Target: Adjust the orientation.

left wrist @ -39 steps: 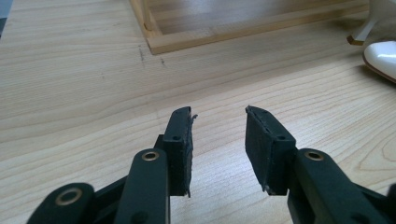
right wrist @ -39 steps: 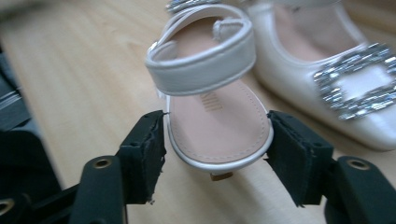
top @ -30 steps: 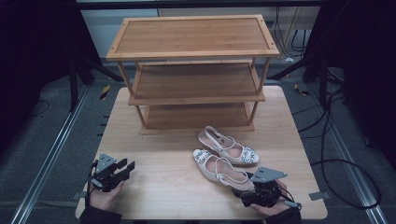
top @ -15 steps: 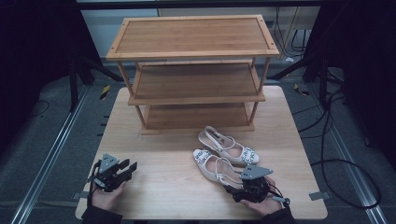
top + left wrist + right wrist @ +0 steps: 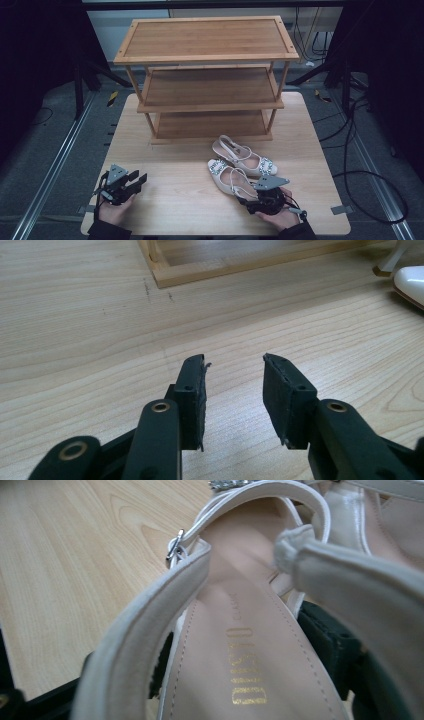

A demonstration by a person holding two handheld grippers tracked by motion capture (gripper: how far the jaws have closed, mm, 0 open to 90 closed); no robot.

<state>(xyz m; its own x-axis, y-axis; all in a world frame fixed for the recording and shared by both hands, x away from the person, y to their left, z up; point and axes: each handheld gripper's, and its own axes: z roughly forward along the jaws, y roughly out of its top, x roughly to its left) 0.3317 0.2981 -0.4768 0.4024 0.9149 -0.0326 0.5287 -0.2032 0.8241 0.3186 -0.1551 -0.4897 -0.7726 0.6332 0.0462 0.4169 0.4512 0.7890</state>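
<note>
While left gripper (image 5: pixel 233 385) gapes empty, right gripper (image 5: pixel 250 201) seemingly straddles sandal (image 5: pixel 240 645).

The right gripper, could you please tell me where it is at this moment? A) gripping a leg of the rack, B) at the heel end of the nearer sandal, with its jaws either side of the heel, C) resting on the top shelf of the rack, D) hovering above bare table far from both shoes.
B: the right gripper sits at the heel end of the nearer sandal, and the right gripper view shows its black jaws flanking the insole.
</note>
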